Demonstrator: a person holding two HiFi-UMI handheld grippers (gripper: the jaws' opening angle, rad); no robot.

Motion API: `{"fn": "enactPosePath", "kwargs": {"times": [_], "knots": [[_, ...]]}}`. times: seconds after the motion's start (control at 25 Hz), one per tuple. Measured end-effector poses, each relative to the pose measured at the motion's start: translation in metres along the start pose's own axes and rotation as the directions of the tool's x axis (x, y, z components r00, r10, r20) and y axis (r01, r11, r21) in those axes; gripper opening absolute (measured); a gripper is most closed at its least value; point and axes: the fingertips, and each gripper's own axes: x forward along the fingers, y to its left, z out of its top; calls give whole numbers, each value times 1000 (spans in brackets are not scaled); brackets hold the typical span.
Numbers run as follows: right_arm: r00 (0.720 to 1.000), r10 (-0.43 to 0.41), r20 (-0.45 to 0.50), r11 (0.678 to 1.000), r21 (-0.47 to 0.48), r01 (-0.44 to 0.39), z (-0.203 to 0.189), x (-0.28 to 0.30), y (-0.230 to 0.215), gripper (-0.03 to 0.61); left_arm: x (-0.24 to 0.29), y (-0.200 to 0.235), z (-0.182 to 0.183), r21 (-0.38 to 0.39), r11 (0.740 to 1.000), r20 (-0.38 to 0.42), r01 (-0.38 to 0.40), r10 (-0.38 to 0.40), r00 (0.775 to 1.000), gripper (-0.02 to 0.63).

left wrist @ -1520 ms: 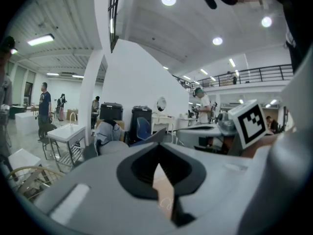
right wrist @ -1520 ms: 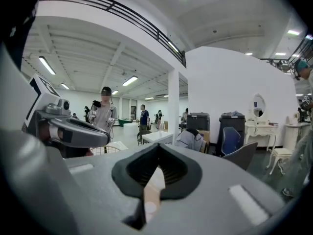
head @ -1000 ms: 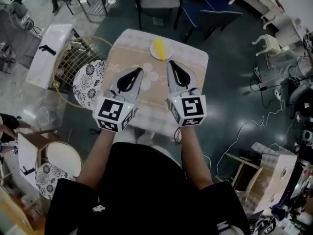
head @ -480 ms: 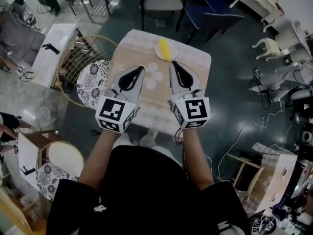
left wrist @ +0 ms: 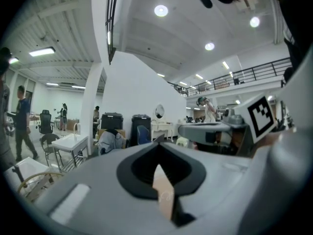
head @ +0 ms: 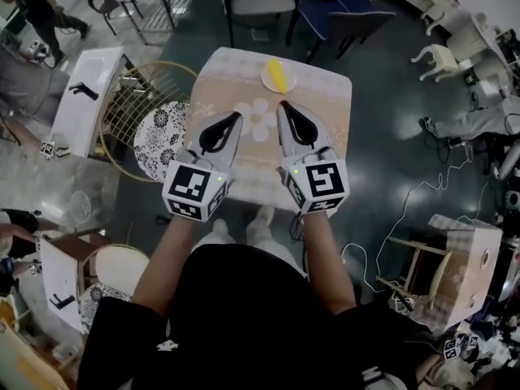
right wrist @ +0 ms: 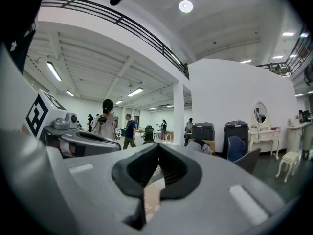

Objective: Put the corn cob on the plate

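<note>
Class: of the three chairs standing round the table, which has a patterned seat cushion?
The gold wire chair left of the table: its cushion is black-and-white floral. The grey chair and dark blue chair beyond the far edge are plain.

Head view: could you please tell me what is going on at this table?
A person holds a tool in each hand over the table. The left tool and right tool are both shut and empty. The corn cob lies on the plate at the table's far edge, clear of both, so the job looks done.
</note>
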Motion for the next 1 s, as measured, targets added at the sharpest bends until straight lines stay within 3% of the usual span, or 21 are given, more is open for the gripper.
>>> {"fn": "enactPosePath", "kwargs": {"times": [1.0], "knots": [[993,-118,12,993,-8,118,12,-39,82,2,-78,-3,-5,59,988,9,145,-146,989,5]]}}
